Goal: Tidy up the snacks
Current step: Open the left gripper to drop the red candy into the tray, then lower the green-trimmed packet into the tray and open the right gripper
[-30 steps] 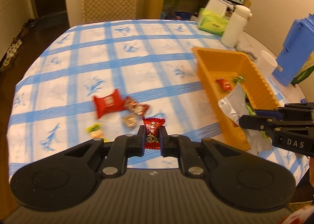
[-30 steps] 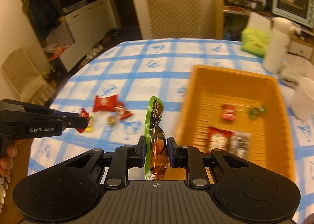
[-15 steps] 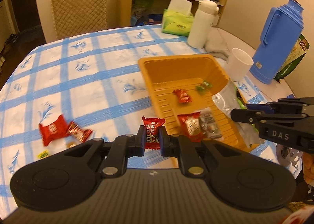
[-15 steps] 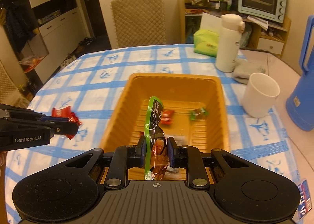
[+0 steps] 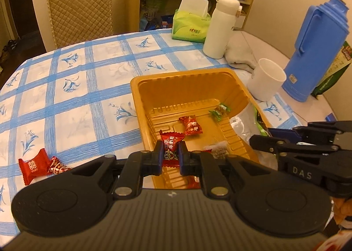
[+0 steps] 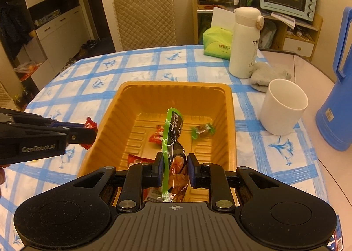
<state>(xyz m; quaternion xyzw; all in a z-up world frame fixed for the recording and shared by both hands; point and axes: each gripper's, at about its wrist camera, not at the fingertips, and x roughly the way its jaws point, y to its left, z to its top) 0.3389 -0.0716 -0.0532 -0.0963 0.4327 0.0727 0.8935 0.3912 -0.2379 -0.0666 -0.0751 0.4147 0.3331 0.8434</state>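
1. The left gripper (image 5: 168, 158) is pinching a small red candy (image 5: 170, 146) between nearly shut jaws, and it is hanging at the near left edge of the orange tray (image 5: 140, 101); in the right wrist view that candy (image 6: 89, 124) is sitting just outside the tray's left wall, not yet over the inside.
2. The right gripper (image 6: 175, 170) is clamping a green-edged snack packet (image 6: 173, 141) on its lower part, jaws closed tight on it, and the packet is standing upright over the near end of the orange tray (image 6: 231, 106).
3. Inside the tray, a red wrapped sweet (image 5: 191, 125), a green wrapped sweet (image 5: 220, 110) and at least one more packet at the near end, partly hidden behind the grippers, are already lying on the ribbed floor.
4. On the checked tablecloth (image 5: 72, 97), to the left of the tray, a red packet (image 5: 33, 166) and a smaller red sweet (image 5: 57, 164) touching it are waiting to be collected.
5. Judging from this, the sorting looks more than half done: two snacks are being held at the tray for release, and at least two are remaining outside it.
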